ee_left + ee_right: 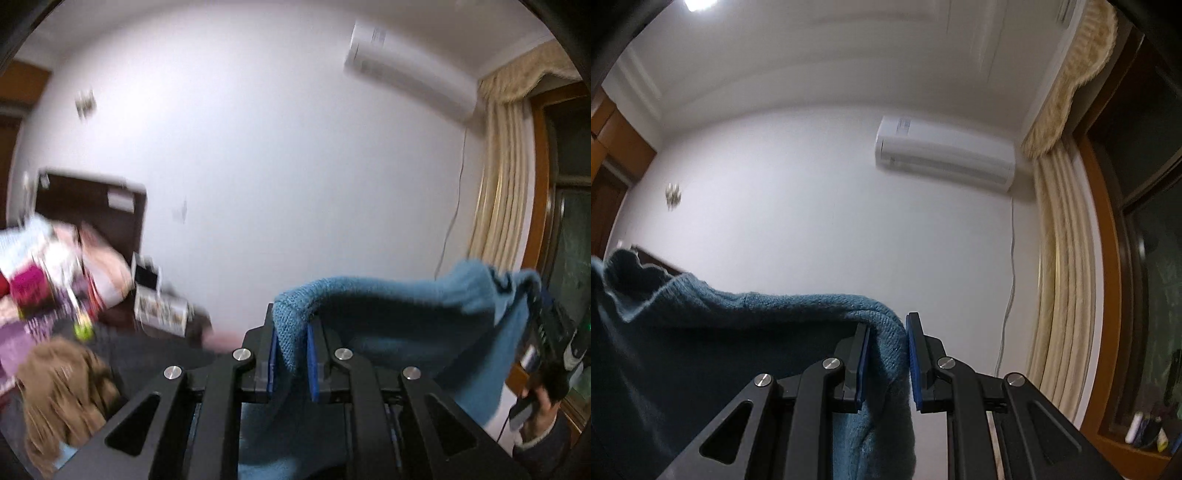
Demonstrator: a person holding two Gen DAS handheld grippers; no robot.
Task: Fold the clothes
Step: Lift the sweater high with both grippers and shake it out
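A teal knitted sweater [406,314] hangs in the air, stretched between my two grippers. My left gripper [291,354] is shut on one edge of it, the knit bunched between the blue pads. My right gripper [886,362] is shut on the other edge of the sweater [701,350], which drapes to the left and down. The right gripper and the hand holding it also show in the left wrist view [550,343] at the far right. Both cameras point up at the wall.
A bed [48,295] piled with colourful clothes and a brown garment [62,391] lies low left. A white wall with an air conditioner [945,158] is ahead. Cream curtains [1067,277] and a wooden window frame [1108,258] stand to the right.
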